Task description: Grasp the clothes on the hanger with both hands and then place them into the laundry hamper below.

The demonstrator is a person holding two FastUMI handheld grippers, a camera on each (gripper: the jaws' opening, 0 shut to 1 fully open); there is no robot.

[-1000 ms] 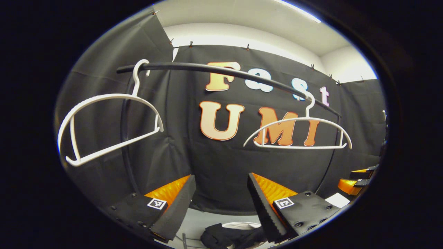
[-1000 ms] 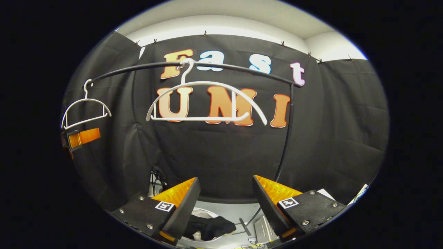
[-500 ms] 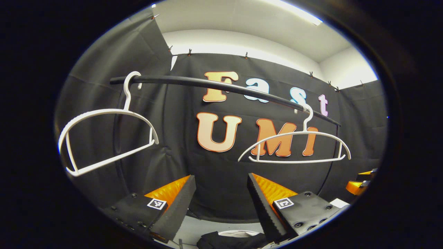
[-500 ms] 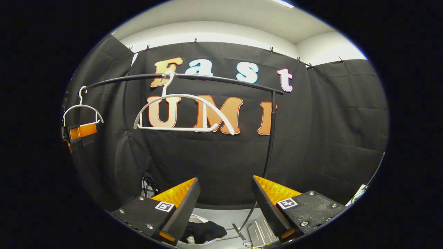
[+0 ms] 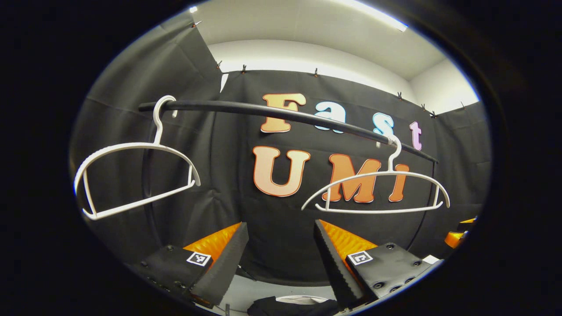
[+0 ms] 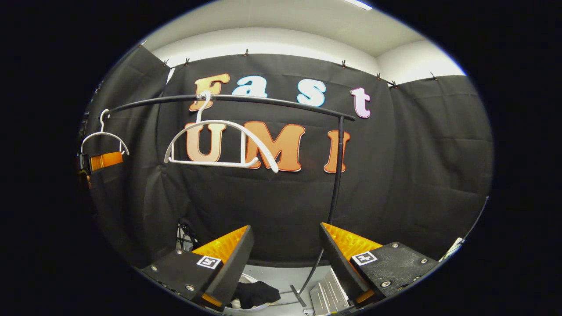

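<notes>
Both grippers are raised and spread wide, nothing between their fingers. In the left gripper view, the left gripper point(image 5: 279, 259) faces the black rail point(image 5: 281, 115), where two bare white hangers hang: one point(image 5: 131, 175) near the rail's left end, the other point(image 5: 377, 188) farther right. Low between the fingers lie the dark clothes point(image 5: 285, 306), over something pale that may be the hamper's rim; I cannot tell. The right gripper point(image 6: 285, 261) looks at the same rail, whose upright post point(image 6: 336, 175) runs down just behind its fingers. A dark heap of clothes shows below its left finger, beside a grey ribbed piece point(image 6: 322, 296) on the floor.
</notes>
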